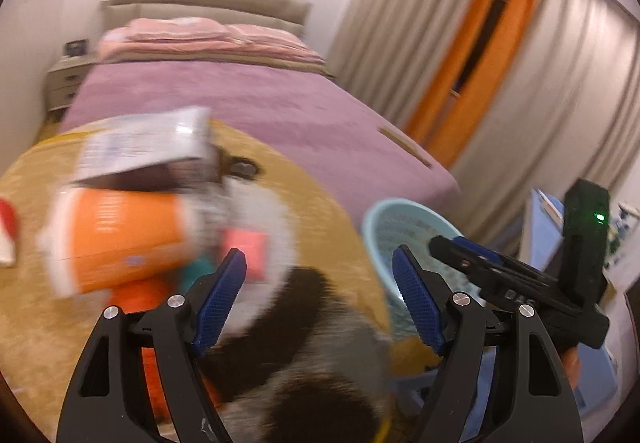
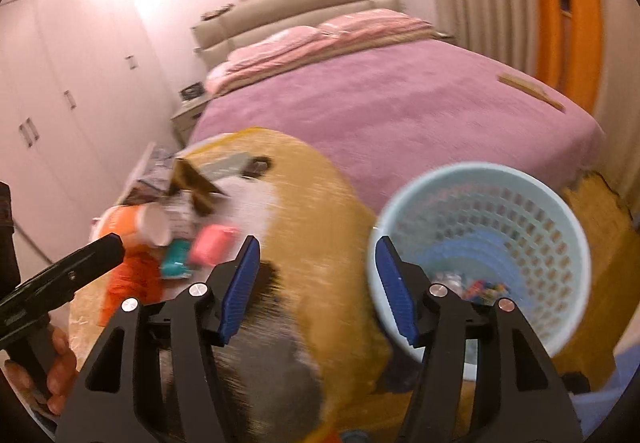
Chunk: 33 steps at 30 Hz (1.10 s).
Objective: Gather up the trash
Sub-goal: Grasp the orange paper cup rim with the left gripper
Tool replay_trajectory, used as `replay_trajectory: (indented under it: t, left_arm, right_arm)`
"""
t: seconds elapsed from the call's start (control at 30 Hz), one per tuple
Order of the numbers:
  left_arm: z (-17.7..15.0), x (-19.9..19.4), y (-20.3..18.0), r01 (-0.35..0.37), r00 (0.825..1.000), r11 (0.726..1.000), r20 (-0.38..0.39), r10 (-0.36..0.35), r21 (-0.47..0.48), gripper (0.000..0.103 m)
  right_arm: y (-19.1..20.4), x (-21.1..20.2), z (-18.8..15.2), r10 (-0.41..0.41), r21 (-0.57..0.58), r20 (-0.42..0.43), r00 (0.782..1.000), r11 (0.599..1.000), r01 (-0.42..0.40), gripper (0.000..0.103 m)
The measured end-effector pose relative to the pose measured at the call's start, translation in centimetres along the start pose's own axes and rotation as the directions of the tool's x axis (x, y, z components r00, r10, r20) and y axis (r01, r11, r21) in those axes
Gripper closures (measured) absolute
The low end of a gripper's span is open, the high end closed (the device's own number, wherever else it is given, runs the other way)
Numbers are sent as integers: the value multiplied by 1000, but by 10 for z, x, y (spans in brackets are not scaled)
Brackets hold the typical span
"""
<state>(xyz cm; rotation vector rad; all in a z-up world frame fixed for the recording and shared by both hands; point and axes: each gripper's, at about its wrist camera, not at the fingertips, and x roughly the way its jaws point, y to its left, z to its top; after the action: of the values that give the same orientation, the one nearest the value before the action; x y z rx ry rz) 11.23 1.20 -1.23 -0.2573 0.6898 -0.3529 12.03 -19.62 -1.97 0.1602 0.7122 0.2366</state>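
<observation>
A heap of trash lies on a round yellow rug (image 1: 304,195): an orange-and-white carton (image 1: 116,239), a white printed box (image 1: 148,143), a pink packet (image 1: 244,247) and a teal item (image 2: 176,259). My left gripper (image 1: 320,299) is open and empty, just right of the heap. My right gripper (image 2: 318,287) is open and empty, between the heap and a light-blue mesh basket (image 2: 484,243) that holds some small scraps. The right gripper also shows in the left wrist view (image 1: 520,283). The left gripper shows in the right wrist view (image 2: 60,275).
A bed with a purple cover (image 2: 392,103) stands behind the rug. A wooden strip (image 2: 528,91) lies on the bed. White wardrobes (image 2: 60,91) line the left wall. Grey and orange curtains (image 1: 500,55) hang at right. A nightstand (image 1: 64,79) is beside the bed.
</observation>
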Motion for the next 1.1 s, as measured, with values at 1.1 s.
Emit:
replay_trajectory:
  t: [1.1]
  left_arm:
    - [9,-8,139,-133,991,970,-51,125,-203,31]
  right_arm:
    - [200,132,79,131,-427,-59,990,893,-144,18]
